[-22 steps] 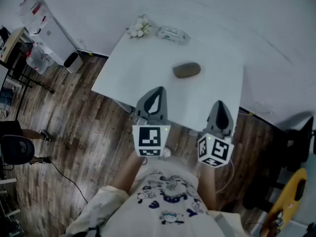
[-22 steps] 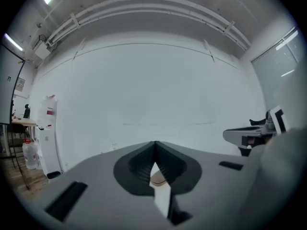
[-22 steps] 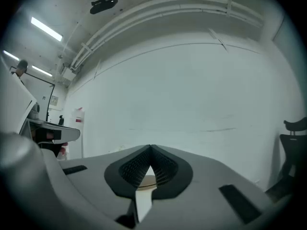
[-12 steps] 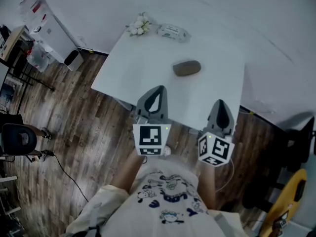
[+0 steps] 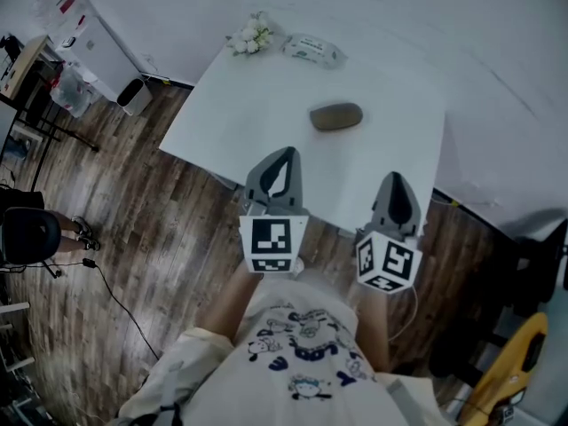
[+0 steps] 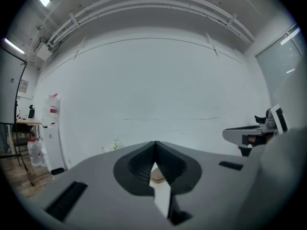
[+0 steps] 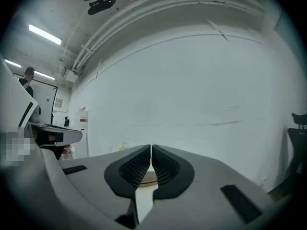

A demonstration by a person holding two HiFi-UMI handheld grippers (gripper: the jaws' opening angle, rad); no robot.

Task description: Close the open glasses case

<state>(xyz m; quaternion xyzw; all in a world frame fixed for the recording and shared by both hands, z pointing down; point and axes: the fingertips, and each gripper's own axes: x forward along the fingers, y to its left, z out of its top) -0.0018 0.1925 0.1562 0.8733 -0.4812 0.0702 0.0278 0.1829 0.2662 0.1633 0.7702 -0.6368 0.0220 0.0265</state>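
Note:
The glasses case (image 5: 335, 116) is a brown-grey oval lying on the white table (image 5: 240, 114), a little beyond its middle; it looks like one low rounded shape with no lid standing up. My left gripper (image 5: 282, 154) hovers over the table's near edge, shut and empty, well short of the case. Beside it to the right, my right gripper (image 5: 395, 179) is also shut and empty. In the left gripper view the jaws of the left gripper (image 6: 154, 145) meet, with a brown sliver of case (image 6: 156, 178) behind them. The right gripper (image 7: 151, 150) shows the same, with the case (image 7: 146, 178) beyond.
A small bunch of white flowers (image 5: 250, 37) and a pack of wipes (image 5: 311, 50) lie at the table's far edge. A white cabinet (image 5: 89, 47) and a black chair (image 5: 28, 236) stand on the wooden floor to the left. A plain white wall lies beyond the table.
The head view has shifted slightly, so the table sits a bit higher in the picture. Both grippers have stayed shut at the table's near edge.

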